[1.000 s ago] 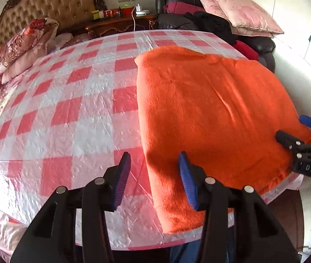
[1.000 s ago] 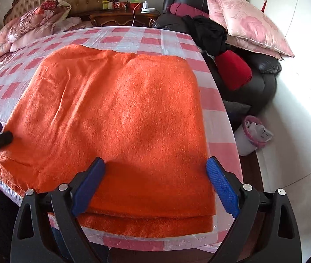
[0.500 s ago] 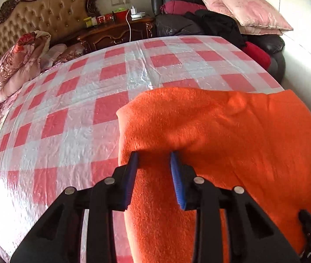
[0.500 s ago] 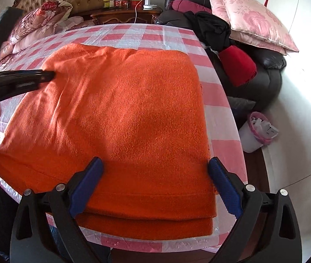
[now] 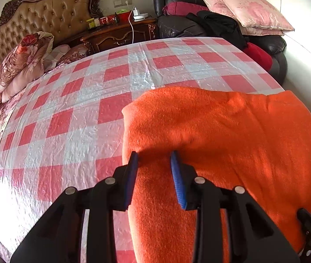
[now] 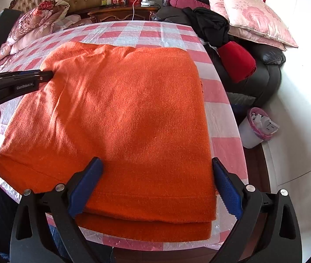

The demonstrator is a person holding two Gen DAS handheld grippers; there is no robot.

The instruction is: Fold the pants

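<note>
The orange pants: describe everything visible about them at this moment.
The orange pants look like thick fleecy fabric, folded into a stacked rectangle on the checked plastic table cover, layered edges at the near table edge. The left gripper pinches a raised fold at their far left corner; the right gripper hovers open above the near edge.

A checked tablecloth (image 5: 85, 100) covers the table; behind it a sofa (image 6: 271, 74) holds pink pillows (image 6: 247, 15); a bin (image 6: 253, 129) stands beside.
</note>
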